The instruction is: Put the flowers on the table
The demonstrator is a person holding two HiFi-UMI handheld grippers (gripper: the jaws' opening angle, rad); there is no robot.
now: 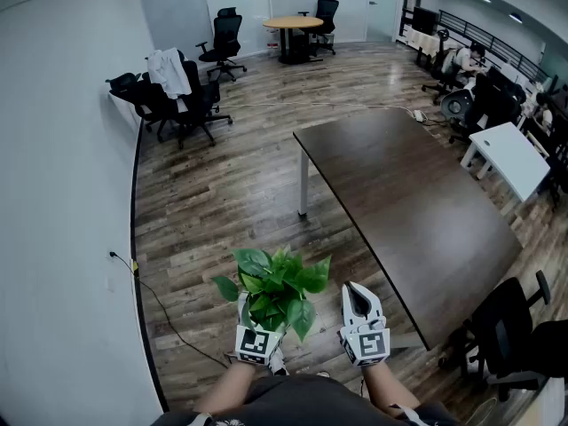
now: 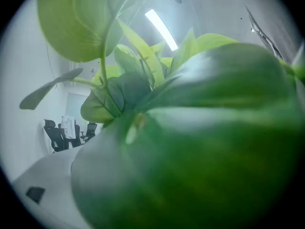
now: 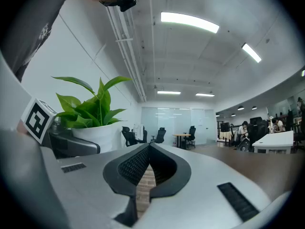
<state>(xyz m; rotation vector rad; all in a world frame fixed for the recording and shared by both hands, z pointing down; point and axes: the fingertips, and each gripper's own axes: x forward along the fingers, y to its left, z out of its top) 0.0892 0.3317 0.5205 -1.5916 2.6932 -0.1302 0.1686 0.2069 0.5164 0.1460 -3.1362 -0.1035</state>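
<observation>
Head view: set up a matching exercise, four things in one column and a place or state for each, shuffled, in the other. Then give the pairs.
Things
1. potted plant
2. right gripper
3. long table
4. round table

Places and states
A. far end of the room, light wood top
B. held in the left gripper
C. jaws together, nothing between them
D. dark brown top, ahead on the person's right

Pairs: 1-B, 2-C, 3-D, 4-A.
</observation>
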